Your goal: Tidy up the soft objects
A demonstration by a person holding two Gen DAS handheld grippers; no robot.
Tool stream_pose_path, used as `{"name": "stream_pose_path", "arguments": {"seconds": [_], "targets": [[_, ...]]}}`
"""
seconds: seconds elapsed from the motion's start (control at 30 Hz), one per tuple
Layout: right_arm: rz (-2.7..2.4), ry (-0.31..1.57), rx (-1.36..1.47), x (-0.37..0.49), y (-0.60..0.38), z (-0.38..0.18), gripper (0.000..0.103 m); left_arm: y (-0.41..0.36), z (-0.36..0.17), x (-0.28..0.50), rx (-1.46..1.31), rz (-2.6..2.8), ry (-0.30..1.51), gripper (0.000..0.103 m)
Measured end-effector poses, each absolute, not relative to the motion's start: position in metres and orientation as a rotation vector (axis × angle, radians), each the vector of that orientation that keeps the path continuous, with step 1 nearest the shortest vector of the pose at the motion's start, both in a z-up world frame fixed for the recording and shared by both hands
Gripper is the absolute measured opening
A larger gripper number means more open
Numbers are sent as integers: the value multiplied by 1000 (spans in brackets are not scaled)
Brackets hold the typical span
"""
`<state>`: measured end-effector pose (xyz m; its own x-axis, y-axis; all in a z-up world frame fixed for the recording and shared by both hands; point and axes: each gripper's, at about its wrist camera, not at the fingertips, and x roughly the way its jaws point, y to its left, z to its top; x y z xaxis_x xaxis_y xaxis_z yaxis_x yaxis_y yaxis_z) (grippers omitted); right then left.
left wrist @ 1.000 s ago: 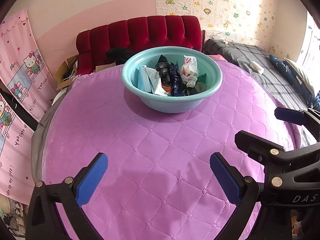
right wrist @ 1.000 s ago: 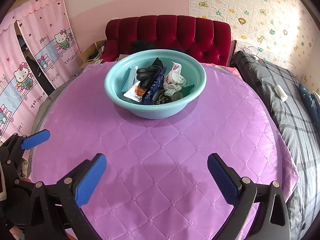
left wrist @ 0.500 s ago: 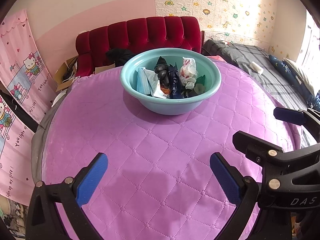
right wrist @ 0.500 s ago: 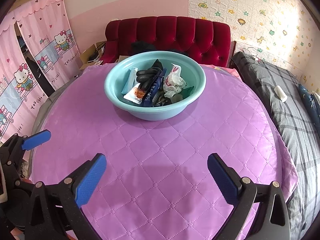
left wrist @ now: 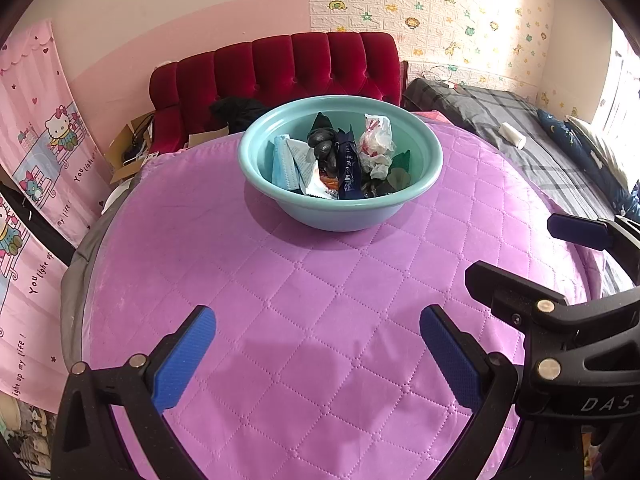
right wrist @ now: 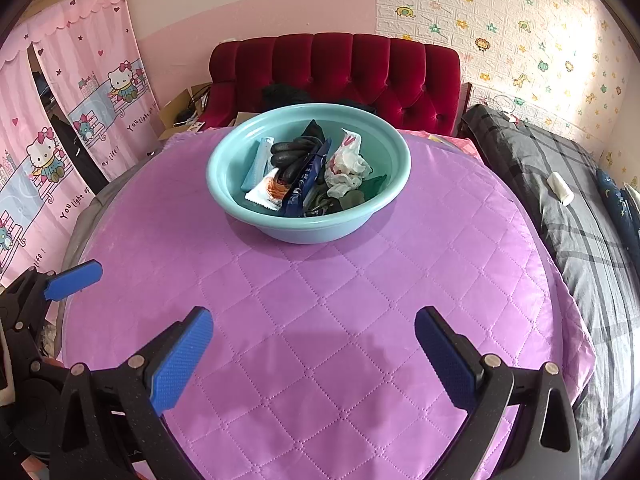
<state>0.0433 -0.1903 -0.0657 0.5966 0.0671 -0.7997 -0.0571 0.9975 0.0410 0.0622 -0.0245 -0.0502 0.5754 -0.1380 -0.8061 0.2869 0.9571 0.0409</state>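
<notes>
Teal basin (left wrist: 340, 208) w/ soft stuff sitting far side of purple quilted table (left wrist: 320, 340), well ahead of left gripper (left wrist: 316, 354) & right gripper (right wrist: 312, 350). Both hovering w/ jaws gaping wide, holding nothing. Bare quilt lying btwn them and basin.

Teal basin (left wrist: 340, 212), purple quilted cloth (left wrist: 320, 300)

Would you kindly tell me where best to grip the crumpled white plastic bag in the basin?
Probably pinch the raised top fold of the white plastic bag, coming from above. It stands proud of the pile in the teal basin, whose high wall blocks any sideways approach.
</notes>
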Motion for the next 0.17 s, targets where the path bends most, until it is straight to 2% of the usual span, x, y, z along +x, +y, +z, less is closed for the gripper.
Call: {"name": "stream_pose_path", "arguments": {"seconds": [0.17], "targets": [[73, 931, 11, 47, -190, -67, 103, -25, -52, 66, 177, -251, 922, 103]]}}
